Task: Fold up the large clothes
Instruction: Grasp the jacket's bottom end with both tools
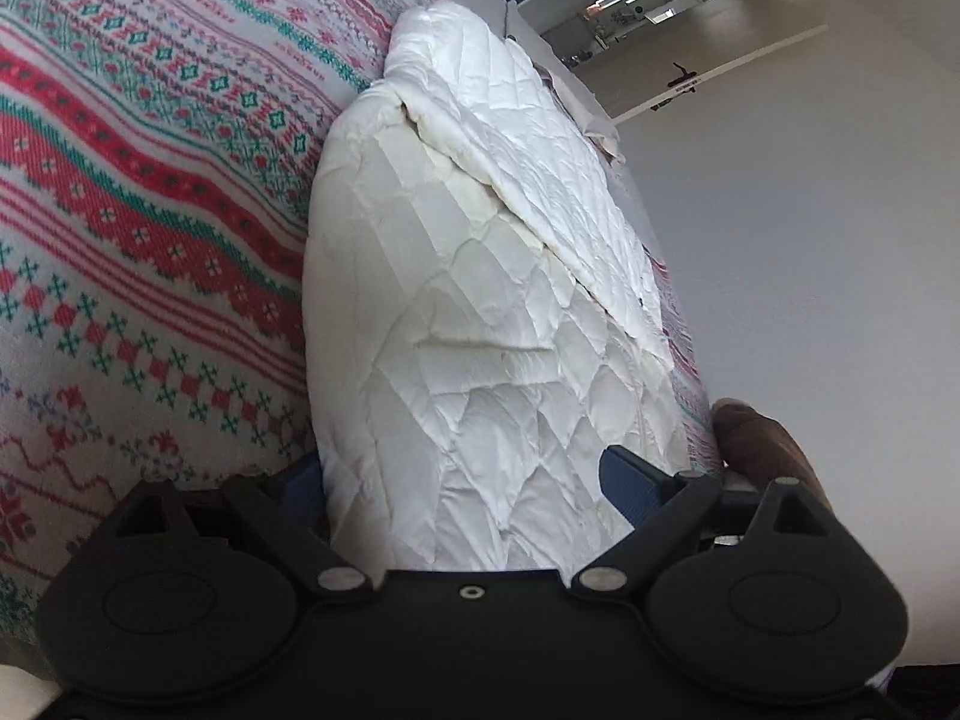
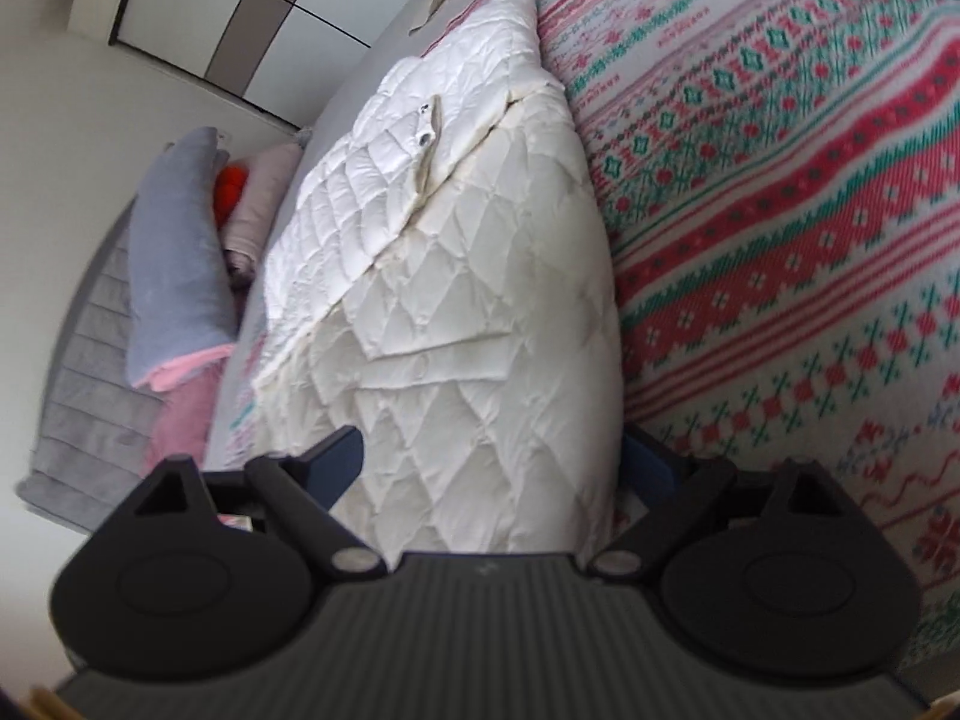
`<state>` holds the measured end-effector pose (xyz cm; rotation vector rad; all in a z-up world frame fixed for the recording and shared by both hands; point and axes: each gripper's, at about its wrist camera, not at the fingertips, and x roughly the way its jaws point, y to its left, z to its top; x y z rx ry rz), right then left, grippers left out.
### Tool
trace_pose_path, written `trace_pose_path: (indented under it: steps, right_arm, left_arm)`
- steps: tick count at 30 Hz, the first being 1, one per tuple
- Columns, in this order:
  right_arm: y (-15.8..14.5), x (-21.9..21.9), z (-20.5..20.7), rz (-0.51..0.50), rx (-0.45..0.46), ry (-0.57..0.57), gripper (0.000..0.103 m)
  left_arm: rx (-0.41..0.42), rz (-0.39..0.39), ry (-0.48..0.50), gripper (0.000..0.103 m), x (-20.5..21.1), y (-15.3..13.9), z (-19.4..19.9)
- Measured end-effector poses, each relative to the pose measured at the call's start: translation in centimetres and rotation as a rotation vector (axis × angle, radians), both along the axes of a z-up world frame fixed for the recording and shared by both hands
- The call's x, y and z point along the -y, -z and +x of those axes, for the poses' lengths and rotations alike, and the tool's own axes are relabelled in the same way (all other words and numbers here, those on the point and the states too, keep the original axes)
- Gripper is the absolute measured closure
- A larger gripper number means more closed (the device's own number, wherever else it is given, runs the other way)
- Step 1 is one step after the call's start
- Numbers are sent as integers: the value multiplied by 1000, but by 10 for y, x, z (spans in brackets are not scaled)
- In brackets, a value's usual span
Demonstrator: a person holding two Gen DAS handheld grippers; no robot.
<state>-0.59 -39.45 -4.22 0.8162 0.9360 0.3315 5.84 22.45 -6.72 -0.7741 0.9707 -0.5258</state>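
Observation:
A white quilted puffer jacket [image 1: 480, 276] lies folded lengthwise on a bed with a red, green and white patterned blanket [image 1: 150, 210]. My left gripper [image 1: 462, 480] has its blue fingers either side of the jacket's thick near end and is shut on it. In the right wrist view the same jacket [image 2: 468, 300] fills the middle, with a snap tab [image 2: 427, 123] on its upper layer. My right gripper [image 2: 498, 462] also clamps the jacket's bulky end between its blue fingers. The blanket [image 2: 810, 210] lies to the right.
A stack of folded clothes, grey-blue, pink and orange [image 2: 180, 276], sits on a grey quilted mat [image 2: 78, 396] at the left. A white wall [image 1: 810, 240] and an open doorway [image 1: 648, 12] are beyond the bed. A hand [image 1: 762, 438] shows by the left gripper.

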Motion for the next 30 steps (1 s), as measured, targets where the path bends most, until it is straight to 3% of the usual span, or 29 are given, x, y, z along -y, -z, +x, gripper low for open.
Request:
trace_pose_path:
  steps: [7,9,12,16,19,24,30]
  right_arm:
    - [8,-10,-6,22,-12,-42,31]
    - [8,-12,-9,27,-6,-45,34]
    - [11,-15,-12,36,-8,-47,45]
    - [15,-22,-11,43,-18,-51,66]
    - [12,-32,-12,0,14,-57,80]
    - [-6,-43,-19,-78,119,-37,89]
    - [-34,-44,-37,-94,253,7,92]
  left_arm:
    - [-41,-82,64,13,3,5,-9]
    - [-30,-69,94,13,12,5,-13]
    - [8,-34,89,16,20,4,-20]
    - [17,-30,74,32,22,5,-22]
    - [52,9,58,52,29,2,-24]
    - [104,58,35,73,42,-4,-31]
    - [240,52,-14,86,49,-33,-51]
